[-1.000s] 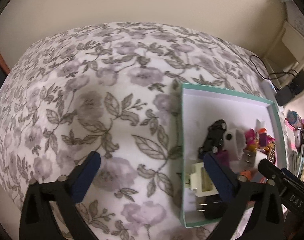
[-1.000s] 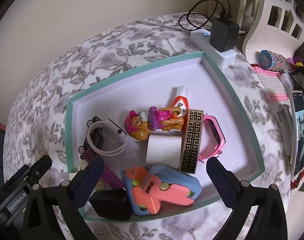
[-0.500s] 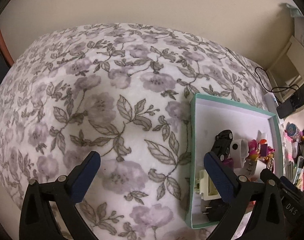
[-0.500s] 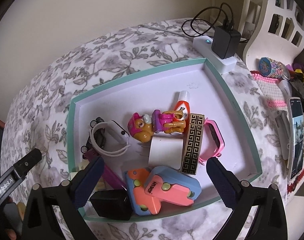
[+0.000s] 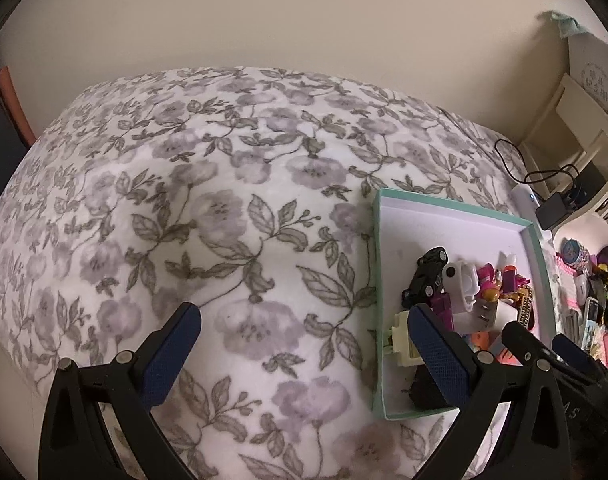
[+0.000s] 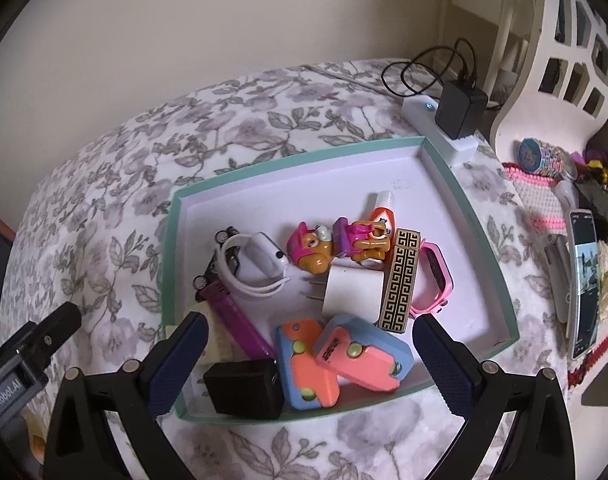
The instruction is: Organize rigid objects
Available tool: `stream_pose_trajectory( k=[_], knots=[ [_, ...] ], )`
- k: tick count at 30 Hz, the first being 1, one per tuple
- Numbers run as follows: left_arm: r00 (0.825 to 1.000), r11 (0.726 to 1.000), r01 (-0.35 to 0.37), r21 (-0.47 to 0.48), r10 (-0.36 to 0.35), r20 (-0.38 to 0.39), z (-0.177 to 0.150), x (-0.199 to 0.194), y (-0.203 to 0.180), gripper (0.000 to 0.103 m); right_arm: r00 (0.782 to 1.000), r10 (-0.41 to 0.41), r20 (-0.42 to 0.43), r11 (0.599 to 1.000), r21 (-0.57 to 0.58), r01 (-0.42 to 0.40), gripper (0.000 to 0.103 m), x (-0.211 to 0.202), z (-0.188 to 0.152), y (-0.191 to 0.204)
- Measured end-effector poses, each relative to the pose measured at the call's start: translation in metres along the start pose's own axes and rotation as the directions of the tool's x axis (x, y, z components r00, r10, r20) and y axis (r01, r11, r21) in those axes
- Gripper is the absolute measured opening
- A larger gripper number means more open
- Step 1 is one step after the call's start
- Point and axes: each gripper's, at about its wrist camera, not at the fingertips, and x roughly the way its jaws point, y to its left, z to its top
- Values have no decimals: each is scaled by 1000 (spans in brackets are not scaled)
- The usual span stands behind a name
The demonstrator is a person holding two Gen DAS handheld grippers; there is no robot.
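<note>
A shallow teal-rimmed box (image 6: 489, 248) lies on a floral cloth and holds a heap of small rigid things: a pup toy (image 6: 309, 246), a white charger (image 6: 353, 290), a gold-patterned bar (image 6: 399, 280), a pink watch (image 6: 435, 276), a white watch (image 6: 260, 260), orange and blue pieces (image 6: 343, 356), a black adapter (image 6: 244, 388). My right gripper (image 6: 307, 340) is open and empty above the box's near edge. My left gripper (image 5: 304, 332) is open and empty over bare cloth, left of the box (image 5: 377, 280).
A white power strip with a black plug (image 6: 457, 108) and cable lies behind the box. Right of the box are a phone (image 6: 583, 280), a round watch (image 6: 537, 156) and small clutter. A wall runs behind the table (image 5: 184, 220).
Both grippers have drawn back and up, so the box looks smaller and farther. Both stay open. Nothing in the box has moved.
</note>
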Motion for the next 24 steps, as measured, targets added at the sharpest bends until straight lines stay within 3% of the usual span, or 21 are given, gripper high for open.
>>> stream_pose_trajectory(
  k=[7, 24],
  knots=[
    [1000, 1000, 3, -10, -2, 16, -8, -12, 11, 103, 999, -4, 40, 1000, -14, 4, 103, -15, -7, 4],
    [994, 995, -96, 42, 94, 48, -14, -24, 11, 103, 996, 7, 87, 999, -49, -3, 103, -31, -9, 14]
  ],
)
